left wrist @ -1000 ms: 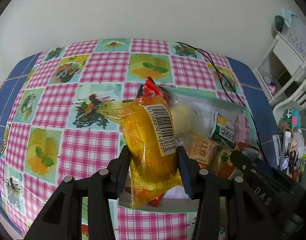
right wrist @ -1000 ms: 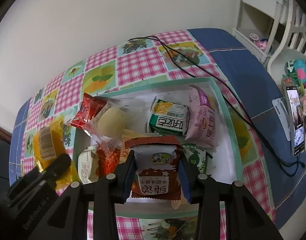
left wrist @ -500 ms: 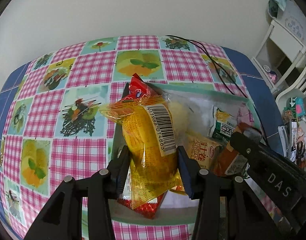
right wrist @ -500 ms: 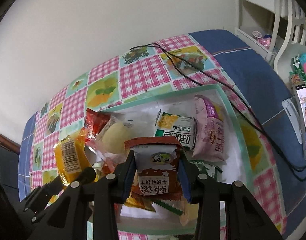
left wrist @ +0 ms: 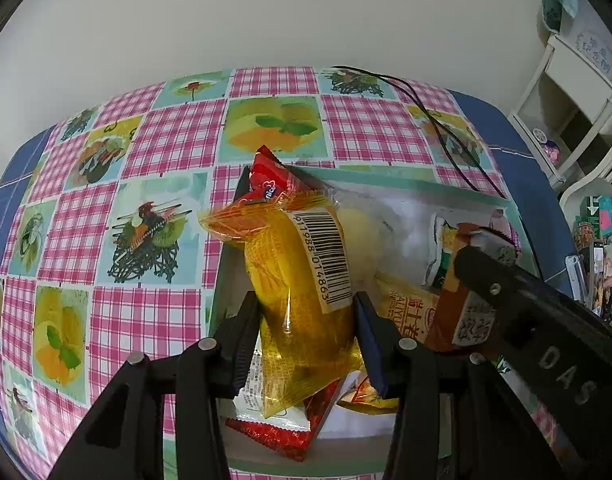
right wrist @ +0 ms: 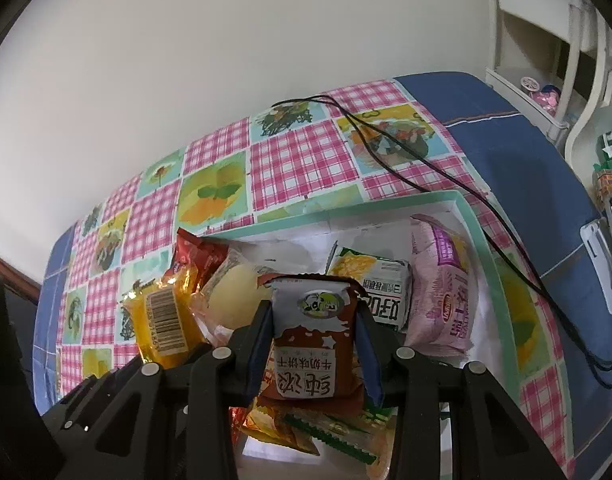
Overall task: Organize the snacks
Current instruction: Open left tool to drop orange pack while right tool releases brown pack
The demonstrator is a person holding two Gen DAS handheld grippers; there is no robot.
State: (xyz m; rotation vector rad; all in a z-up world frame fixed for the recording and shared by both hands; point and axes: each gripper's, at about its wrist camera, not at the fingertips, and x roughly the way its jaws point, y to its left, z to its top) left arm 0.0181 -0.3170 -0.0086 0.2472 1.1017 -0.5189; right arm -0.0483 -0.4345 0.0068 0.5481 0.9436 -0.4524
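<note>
A: Status of both grippers?

B: The left gripper [left wrist: 306, 340] has its fingers clamped on the yellow packet [left wrist: 301, 280], held upright at lower centre of the left wrist view. The right gripper [right wrist: 316, 352] has its fingers clamped on the brown biscuit packet [right wrist: 314, 340] at lower centre of the right wrist view. Both packets hang above the teal-rimmed box [right wrist: 490, 252], which sits on the checked surface [left wrist: 145, 312].

A: Hand pose?

B: Both grippers point steeply down into the box and stand close side by side; the right gripper fills the lower right of the left wrist view.

A: Failure modes from here?

B: 1. The 2 grippers may collide, since both appear to aim at the same near end of the box. 2. The box is already crowded there: a red packet [left wrist: 277, 428] lies under the yellow one, and a pale bun [right wrist: 235, 296] is just beside it. A packet released on that pile may slide or tip over the rim. 3. The film wrappers are slick and soft; a hard squeeze could crush the contents. 4. The black cable [right wrist: 386, 152] touches the far rim and could snag.
</note>
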